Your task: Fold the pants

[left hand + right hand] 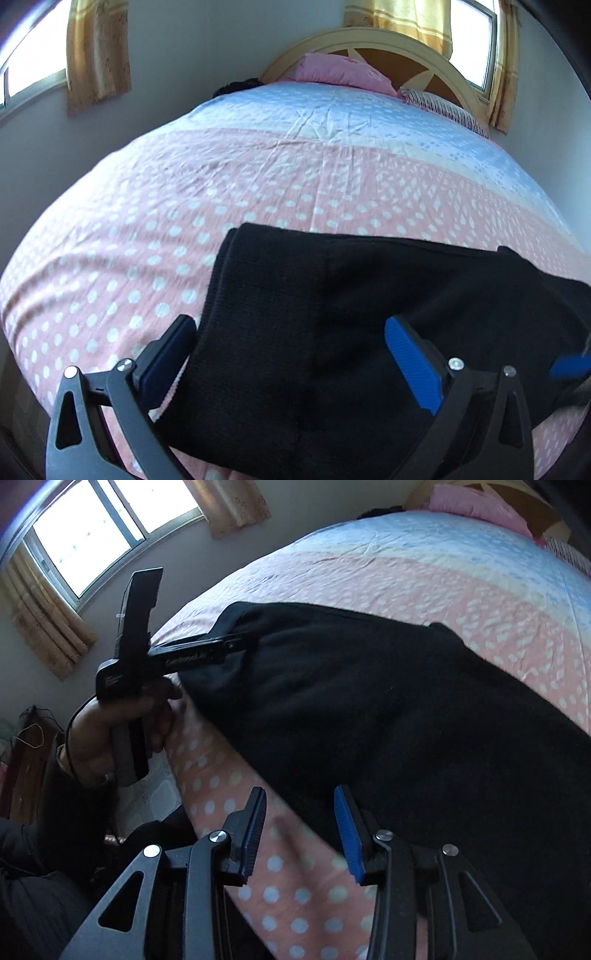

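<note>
This is a bedroom in a home. A wide bed (pixel 258 177) fills most of both views, covered with a pink and pale blue sheet dotted in white. At its far end stands an arched wooden headboard (pixel 369 40), with a pink pillow (pixel 332 70) and a striped pillow (pixel 443 105) against it. Yellow patterned curtains (pixel 98 55) hang beside a bright window (pixel 85 535) in plain pale walls.

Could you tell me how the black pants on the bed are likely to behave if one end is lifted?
The black pants look like soft knit lying in flat layers, so they would probably droop and unfold rather than hold shape. Their matte, fuzzy surface suggests the fingers should grip without slipping. Stacked on the dotted bedsheet, layers may slide apart.
</note>
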Demonstrator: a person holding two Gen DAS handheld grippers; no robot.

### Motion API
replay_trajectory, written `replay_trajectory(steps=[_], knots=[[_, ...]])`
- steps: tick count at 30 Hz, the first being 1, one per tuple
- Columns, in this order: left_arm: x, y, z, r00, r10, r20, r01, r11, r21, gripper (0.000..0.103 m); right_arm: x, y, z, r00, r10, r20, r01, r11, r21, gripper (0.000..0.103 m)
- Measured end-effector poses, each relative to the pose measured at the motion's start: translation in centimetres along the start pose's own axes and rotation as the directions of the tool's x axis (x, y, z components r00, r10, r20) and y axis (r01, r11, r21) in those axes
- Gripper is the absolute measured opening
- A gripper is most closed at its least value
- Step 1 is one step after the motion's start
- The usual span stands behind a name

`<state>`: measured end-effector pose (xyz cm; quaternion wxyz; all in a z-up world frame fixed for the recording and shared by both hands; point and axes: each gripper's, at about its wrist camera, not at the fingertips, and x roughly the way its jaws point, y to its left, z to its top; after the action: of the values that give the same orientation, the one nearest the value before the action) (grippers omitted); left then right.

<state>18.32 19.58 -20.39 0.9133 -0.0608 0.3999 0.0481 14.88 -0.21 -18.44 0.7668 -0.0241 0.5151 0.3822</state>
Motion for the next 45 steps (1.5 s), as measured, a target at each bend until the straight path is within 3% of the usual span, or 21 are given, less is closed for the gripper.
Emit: replay_trajectory(steps=[2, 4, 9, 12, 15, 18, 21, 24, 26, 28, 30, 32, 37, 39, 40, 42, 45], knots=[[0.1, 0.3, -0.1, 1.000, -0.003, -0.001, 0.003, 1.000, -0.001, 0.103, -0.4, -0.2, -0.1, 1.000, 0.016, -0.018, -0.016, 1.000, 0.014, 0.040], [0.1, 0.2, -0.1, 1.000, 0.001, 0.002, -0.001, 1.000, 0.002, 0.103, -0.7, 0.7, -0.1, 1.000, -0.027, -0.015, 0.027, 0.999, -0.030, 0.040], [-0.2, -0.2, -0.2, 1.000, 0.003, 0.007, -0.003, 1.000, 0.001, 0.103, -2.0, 1.5, 0.9, 0.988, -0.065, 0.138, 0.071, 0.997, -0.040, 0.040], [-0.2, -0.2, -0.1, 1.000, 0.003, 0.007, -0.003, 1.000, 0.002, 0.103, 1.4, 1.2, 1.1, 0.996, -0.085, 0.023, 0.085, 0.996, -0.013, 0.043], [-0.2, -0.3, -0.1, 1.000, 0.005, 0.009, -0.005, 1.000, -0.002, 0.103, 1.0, 2.4, 0.4, 0.991, -0.122, 0.051, 0.126, 0.990, -0.069, 0.043], [-0.9, -0.6, -0.1, 0.999, 0.036, 0.019, -0.036, 0.999, -0.001, 0.103, -1.0, 1.2, 0.0, 0.990, -0.085, 0.108, 0.086, 0.996, -0.003, 0.042], [-2.3, -2.0, 0.1, 0.998, 0.006, 0.063, -0.007, 1.000, 0.019, 0.103, -4.4, -1.0, -1.2, 0.965, -0.153, 0.212, 0.140, 0.987, 0.075, 0.042], [-3.8, -4.1, 0.0, 0.993, -0.045, 0.106, 0.037, 0.997, 0.069, 0.103, -8.7, -4.7, -3.1, 0.924, -0.268, 0.272, 0.215, 0.954, 0.211, 0.042], [-3.9, -5.1, -0.2, 0.992, -0.079, 0.100, 0.070, 0.994, 0.090, 0.103, -11.0, -6.6, -4.8, 0.907, -0.315, 0.278, 0.239, 0.931, 0.276, 0.042], [-3.7, -6.1, -0.5, 0.992, -0.097, 0.083, 0.088, 0.990, 0.108, 0.103, -13.2, -8.9, -7.1, 0.875, -0.408, 0.260, 0.305, 0.883, 0.357, 0.042], [-3.4, -7.0, -0.9, 0.992, -0.102, 0.069, 0.092, 0.987, 0.130, 0.103, -14.2, -11.1, -8.9, 0.858, -0.468, 0.211, 0.353, 0.837, 0.419, 0.042], [-3.3, -7.6, -1.2, 0.993, -0.105, 0.057, 0.096, 0.984, 0.149, 0.103, -13.9, -13.5, -11.1, 0.870, -0.475, 0.134, 0.366, 0.803, 0.470, 0.042], [-2.1, -8.2, -2.4, 0.997, -0.071, 0.008, 0.068, 0.982, 0.177, 0.103, -15.8, -13.9, -12.6, 0.887, -0.398, 0.234, 0.260, 0.849, 0.460, 0.042], [-2.4, -8.2, -2.6, 0.997, -0.067, 0.023, 0.062, 0.982, 0.178, 0.103, -17.8, -14.6, -13.7, 0.853, -0.426, 0.303, 0.240, 0.834, 0.497, 0.042], [-2.5, -8.3, -2.7, 0.998, -0.061, 0.019, 0.057, 0.982, 0.180, 0.103, -19.5, -15.6, -14.5, 0.822, -0.472, 0.319, 0.259, 0.809, 0.528, 0.042], [-3.1, -8.6, -2.5, 0.998, -0.049, 0.033, 0.042, 0.979, 0.200, 0.103, -22.5, -17.7, -16.5, 0.784, -0.527, 0.328, 0.260, 0.759, 0.597, 0.042], [-3.6, -8.8, -2.1, 0.997, -0.006, 0.072, -0.012, 0.968, 0.249, 0.103, -27.9, -21.7, -21.2, 0.695, -0.647, 0.312, 0.268, 0.636, 0.723, 0.042]])
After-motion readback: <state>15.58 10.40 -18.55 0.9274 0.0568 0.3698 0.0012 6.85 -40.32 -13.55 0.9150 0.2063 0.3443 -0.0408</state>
